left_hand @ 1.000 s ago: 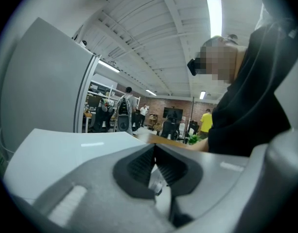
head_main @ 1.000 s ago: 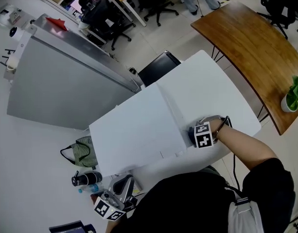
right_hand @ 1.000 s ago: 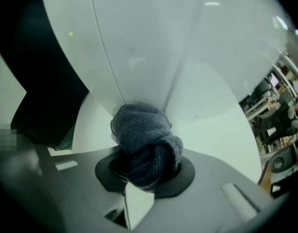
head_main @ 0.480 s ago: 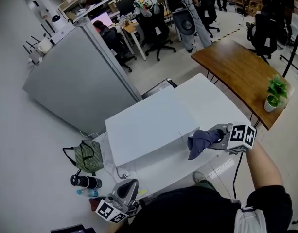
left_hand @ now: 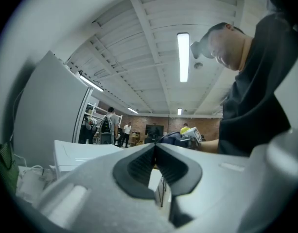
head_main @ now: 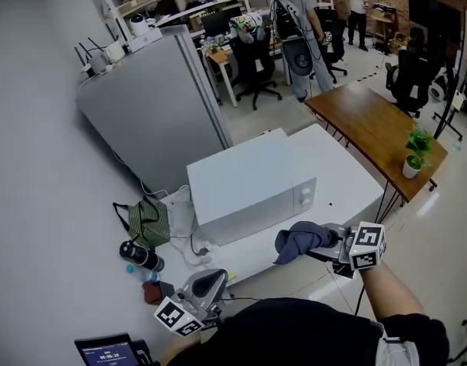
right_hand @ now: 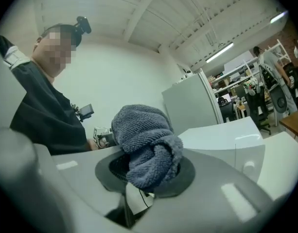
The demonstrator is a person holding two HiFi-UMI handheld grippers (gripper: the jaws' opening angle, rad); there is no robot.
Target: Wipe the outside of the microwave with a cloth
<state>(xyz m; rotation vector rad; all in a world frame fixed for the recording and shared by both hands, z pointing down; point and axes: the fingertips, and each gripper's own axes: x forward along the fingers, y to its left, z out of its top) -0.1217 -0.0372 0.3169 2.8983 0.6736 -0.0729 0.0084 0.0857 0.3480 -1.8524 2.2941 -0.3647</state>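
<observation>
The right hand-held gripper (head_main: 323,248) is pinching a bunched blue-grey cloth (head_main: 296,241), held near the front of the white microwave (head_main: 248,181) at the end with the knobs and not touching it. The microwave sits on a white surface (head_main: 351,175). The left hand-held gripper (left_hand: 155,152) has its jaws pressed together on nothing, low by the person's body and well apart from the microwave.

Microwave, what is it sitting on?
The microwave stands on a white table. The part of the table right beneath it is covered by the microwave, so whatever may lie there cannot be seen.
</observation>
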